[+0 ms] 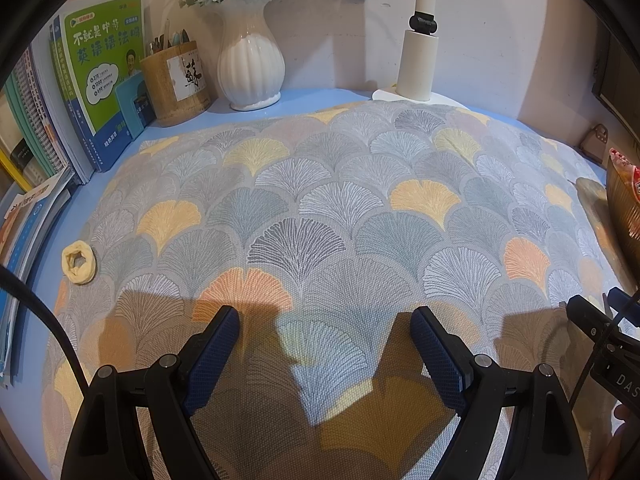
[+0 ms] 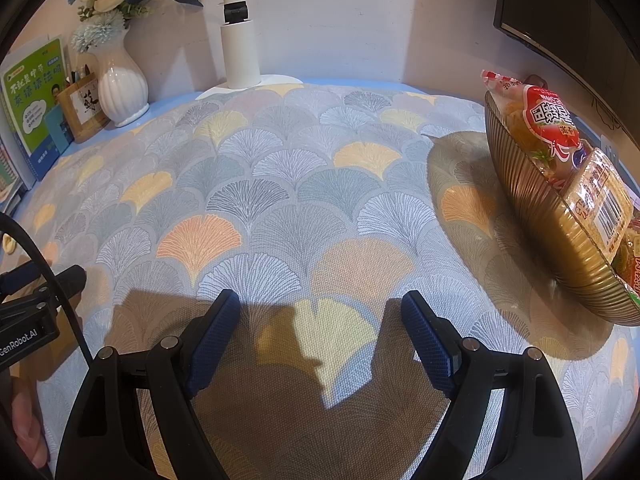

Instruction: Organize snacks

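Several snack packets fill the ribbed amber bowl; left claw and right claw gape apart, empty.

Count: one ribbed amber bowl holding at least three snack packs — one red-and-white pack, one yellow pack with a barcode, and part of a third at the frame edge; more may be hidden. Two grippers, left gripper and right gripper, two blue-padded fingers each. Singles: one white vase of flowers, one wooden pen holder, one white lamp, one leaf-print cloth, one cream hair tie, one dark monitor; books stand in one row, too overlapped to count.
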`<state>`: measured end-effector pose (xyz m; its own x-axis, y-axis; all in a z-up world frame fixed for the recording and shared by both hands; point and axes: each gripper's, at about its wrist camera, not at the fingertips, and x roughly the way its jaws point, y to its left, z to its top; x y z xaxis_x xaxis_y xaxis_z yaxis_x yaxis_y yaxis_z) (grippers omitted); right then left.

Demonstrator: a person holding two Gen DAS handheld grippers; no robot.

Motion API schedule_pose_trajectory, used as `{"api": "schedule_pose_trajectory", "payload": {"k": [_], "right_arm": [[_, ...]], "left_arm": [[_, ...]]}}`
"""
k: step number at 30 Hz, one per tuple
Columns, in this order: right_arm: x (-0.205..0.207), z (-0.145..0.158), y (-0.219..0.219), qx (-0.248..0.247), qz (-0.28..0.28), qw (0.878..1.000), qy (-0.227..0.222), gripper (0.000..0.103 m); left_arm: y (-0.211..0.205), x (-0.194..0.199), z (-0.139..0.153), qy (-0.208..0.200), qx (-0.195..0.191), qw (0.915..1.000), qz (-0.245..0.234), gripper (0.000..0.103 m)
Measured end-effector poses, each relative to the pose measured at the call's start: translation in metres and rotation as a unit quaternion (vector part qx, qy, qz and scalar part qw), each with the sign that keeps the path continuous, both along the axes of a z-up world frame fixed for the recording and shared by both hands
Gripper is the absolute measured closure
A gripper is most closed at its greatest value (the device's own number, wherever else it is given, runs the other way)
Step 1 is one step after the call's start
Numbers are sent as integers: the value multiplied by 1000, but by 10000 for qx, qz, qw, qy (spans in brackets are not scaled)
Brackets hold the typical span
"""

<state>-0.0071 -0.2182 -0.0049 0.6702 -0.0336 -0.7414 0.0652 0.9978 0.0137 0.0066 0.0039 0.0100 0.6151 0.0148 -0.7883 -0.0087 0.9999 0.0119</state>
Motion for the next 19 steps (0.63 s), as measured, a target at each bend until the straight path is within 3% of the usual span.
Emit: {"api": "schedule_pose_trajectory", "payload": {"k": [19], "right_arm": [[1,0,0,-1,7,10000,3,20]], "left_arm": [[1,1,0,12,-76,10000,-17,17]]}}
